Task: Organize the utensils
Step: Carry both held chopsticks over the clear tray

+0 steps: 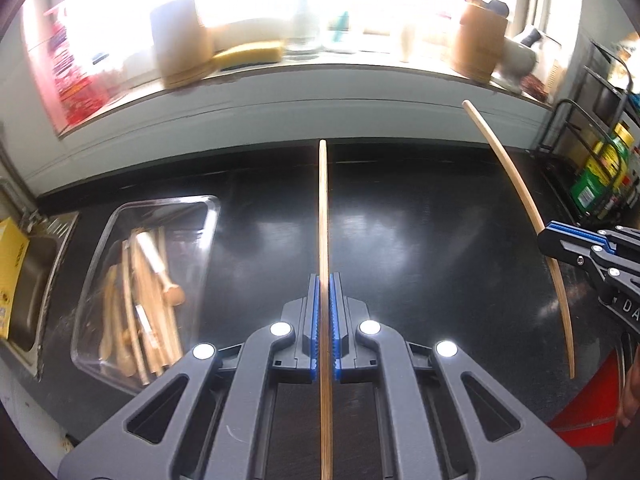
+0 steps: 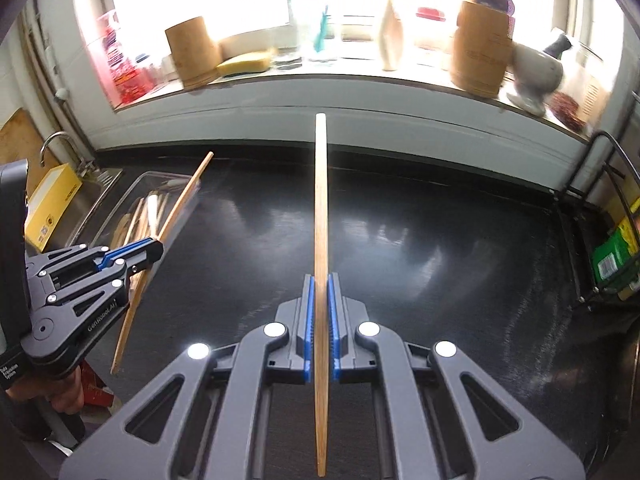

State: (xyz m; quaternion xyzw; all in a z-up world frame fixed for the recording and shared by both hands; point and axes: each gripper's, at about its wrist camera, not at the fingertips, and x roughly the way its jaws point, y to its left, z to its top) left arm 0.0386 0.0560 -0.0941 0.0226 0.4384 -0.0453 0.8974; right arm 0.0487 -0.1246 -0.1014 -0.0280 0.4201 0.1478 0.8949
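Two thin wooden utensils, seen edge-on, each held above the black countertop (image 1: 420, 216).

Left utensil (image 1: 323, 208): a flat wooden strip clamped between the blue pads of the left gripper (image 1: 324, 280), jaws closed tight on it; it runs straight out ahead of the fingers toward the white wall below the sill.

Right utensil (image 2: 320, 200): a similar strip, clenched in the right gripper (image 2: 320, 280), jaws pressed on both faces. In the left wrist view it shows as a curved strip at the right.

Clear plastic tray (image 1: 120, 220): on the countertop at the left, holding a pile of other wooden utensils (image 1: 140, 292). Just beside it, further left, a steel sink (image 1: 36, 280) and a yellow box (image 1: 12, 276).

Windowsill: two wooden cylindrical holders, left holder (image 2: 194, 52) and right holder (image 2: 480, 48), a yellow sponge (image 2: 244, 63), bottles, blurred. Wire rack (image 2: 600, 216) at right edge.
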